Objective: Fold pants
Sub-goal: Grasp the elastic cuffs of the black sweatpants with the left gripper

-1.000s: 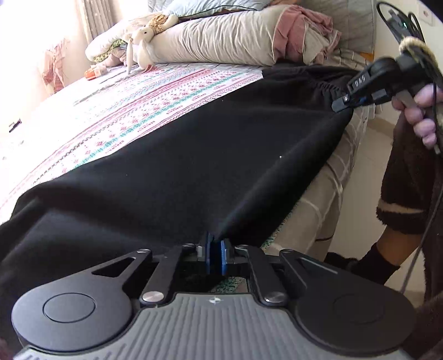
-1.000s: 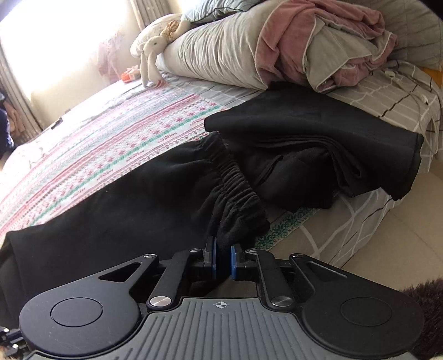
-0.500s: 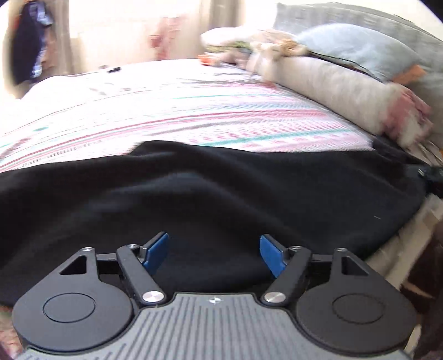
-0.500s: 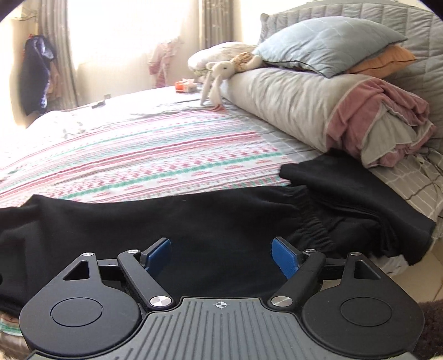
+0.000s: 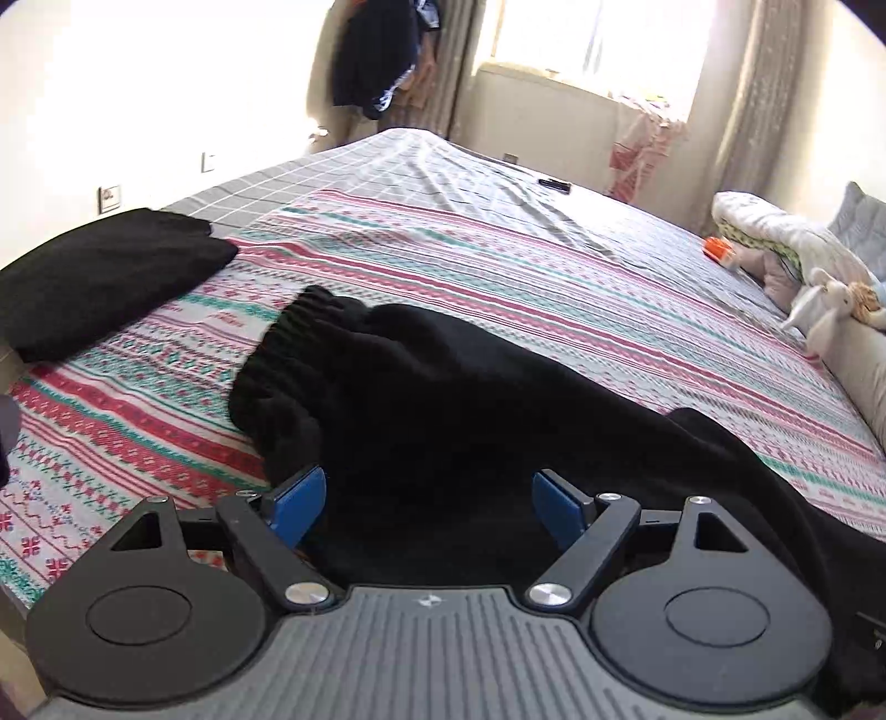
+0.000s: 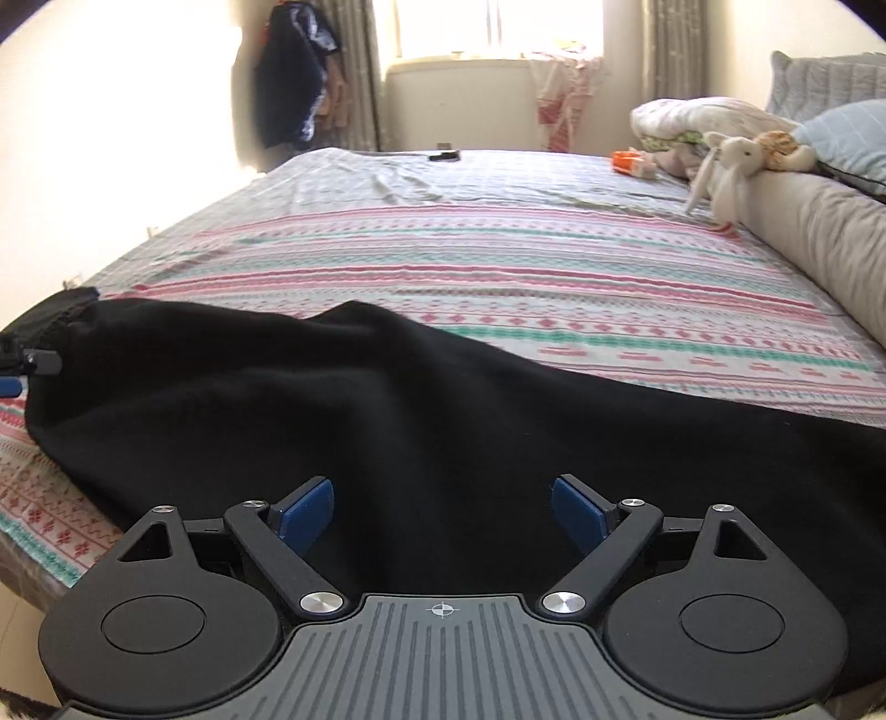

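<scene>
Through the left wrist camera we see a wide bed (image 5: pixel 554 288) under a spread striped in pink, teal and white, with a grey checked sheet beyond it. A bright window (image 5: pixel 598 39) with curtains sits at 1 o'clock, dark clothes (image 5: pixel 376 55) hang at 11, and a folded black garment (image 5: pixel 94 277) lies at 10. Soft toys (image 5: pixel 830 304) rest at 3. Our left hand-held gripper (image 5: pixel 426 501) has its jaws spread and opening, nothing pinched. The pants (image 5: pixel 443 421) lie crumpled straight ahead at 12, their gathered cuff toward 11.

Through the right wrist camera we see the same bed (image 6: pixel 498 266), the window (image 6: pixel 498 27) at 12, and a pillow (image 6: pixel 819 232) with a toy rabbit (image 6: pixel 725 166) at 2. Our right hand-held gripper (image 6: pixel 443 512) is likewise spread and opening, holding nothing. The pants (image 6: pixel 387 399) stretch from 9 to 3 just ahead of it, flat on the spread.
</scene>
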Motion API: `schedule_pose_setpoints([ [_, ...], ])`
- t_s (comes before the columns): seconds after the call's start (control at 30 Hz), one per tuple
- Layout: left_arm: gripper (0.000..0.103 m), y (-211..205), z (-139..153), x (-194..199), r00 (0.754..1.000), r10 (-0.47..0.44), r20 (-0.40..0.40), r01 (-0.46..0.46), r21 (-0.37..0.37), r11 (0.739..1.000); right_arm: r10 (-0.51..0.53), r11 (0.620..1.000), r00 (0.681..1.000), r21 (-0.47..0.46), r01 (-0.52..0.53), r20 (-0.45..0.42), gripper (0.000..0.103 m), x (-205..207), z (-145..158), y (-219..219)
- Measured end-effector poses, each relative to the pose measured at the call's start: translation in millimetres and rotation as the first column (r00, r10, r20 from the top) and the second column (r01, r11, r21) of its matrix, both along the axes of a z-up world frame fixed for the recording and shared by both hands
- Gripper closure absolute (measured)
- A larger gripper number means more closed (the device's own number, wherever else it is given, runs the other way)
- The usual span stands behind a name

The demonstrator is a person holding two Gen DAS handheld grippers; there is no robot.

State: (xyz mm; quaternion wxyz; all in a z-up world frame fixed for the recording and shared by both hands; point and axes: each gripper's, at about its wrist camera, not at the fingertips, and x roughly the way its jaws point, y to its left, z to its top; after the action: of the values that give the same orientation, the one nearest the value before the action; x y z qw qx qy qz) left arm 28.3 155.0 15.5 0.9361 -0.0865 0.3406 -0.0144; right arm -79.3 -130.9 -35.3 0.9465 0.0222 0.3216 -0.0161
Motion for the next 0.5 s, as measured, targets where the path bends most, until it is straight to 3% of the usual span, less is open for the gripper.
schedule_pose_setpoints([
  [0.17, 0.011, 36.8, -11.7, 13.8, 0.998, 0.055, -0.034, -0.056, -0.053, 0.997, 0.126, 0.992, 0.992, -0.002, -0.126, -0.016, 0.015, 16.1, -11.4, 51.1],
  [0.27, 0.031, 57.1, -19.2, 20.7, 0.998, 0.047, -0.044, -0.053, -0.161, 0.985, 0.204, 0.978, 0.979, -0.031, -0.204, -0.025, 0.015, 24.3, -19.2, 81.8],
  [0.33, 0.053, 66.8, -20.9, 23.6, 0.998, 0.054, -0.039, -0.062, -0.211, 0.976, 0.251, 0.966, 0.968, -0.061, -0.252, -0.028, 0.014, 28.1, -24.2, 99.3],
  [0.43, 0.068, 72.1, -23.0, 30.5, 0.998, 0.053, -0.028, -0.058, -0.236, 0.970, 0.307, 0.948, 0.951, -0.080, -0.309, -0.041, 0.015, 34.8, -30.8, 120.6],
  [0.5, 0.074, 72.4, -19.7, 29.3, 0.998, 0.059, 0.005, -0.056, -0.238, 0.970, 0.332, 0.939, 0.942, -0.075, -0.336, -0.052, 0.015, 40.3, -34.1, 133.2],
])
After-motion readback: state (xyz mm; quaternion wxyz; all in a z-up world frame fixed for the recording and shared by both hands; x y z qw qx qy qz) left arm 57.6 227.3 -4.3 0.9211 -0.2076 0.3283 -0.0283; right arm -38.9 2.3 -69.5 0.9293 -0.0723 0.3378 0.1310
